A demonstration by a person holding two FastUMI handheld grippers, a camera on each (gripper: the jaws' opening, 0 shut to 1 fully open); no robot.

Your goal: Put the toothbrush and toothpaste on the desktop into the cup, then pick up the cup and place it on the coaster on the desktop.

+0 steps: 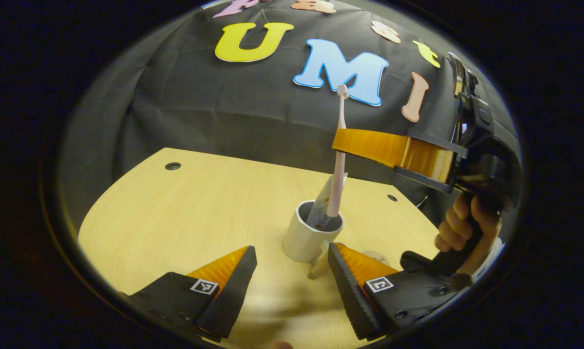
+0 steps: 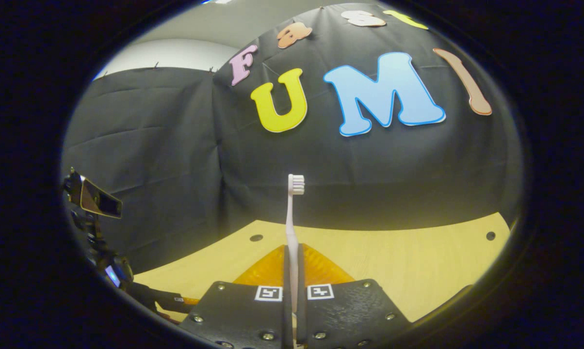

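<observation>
Left gripper [image 1: 292, 271] low over pale wooden bench [image 1: 175, 213], jaws wide, flanking white ceramic cup [image 1: 304, 237]. Toothpaste tube [image 1: 321, 203] stands inside cup. Right gripper [image 2: 292, 295], jaws clamped on slim pink toothbrush [image 1: 339, 160], bristles up, lower end in cup.

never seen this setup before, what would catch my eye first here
First, the tall pale pink toothbrush standing upright in the white ceramic cup mid-desk, pinched by the right gripper. A toothpaste tube leans inside the cup, and the left gripper waits open just before it on the light wooden desktop.
</observation>
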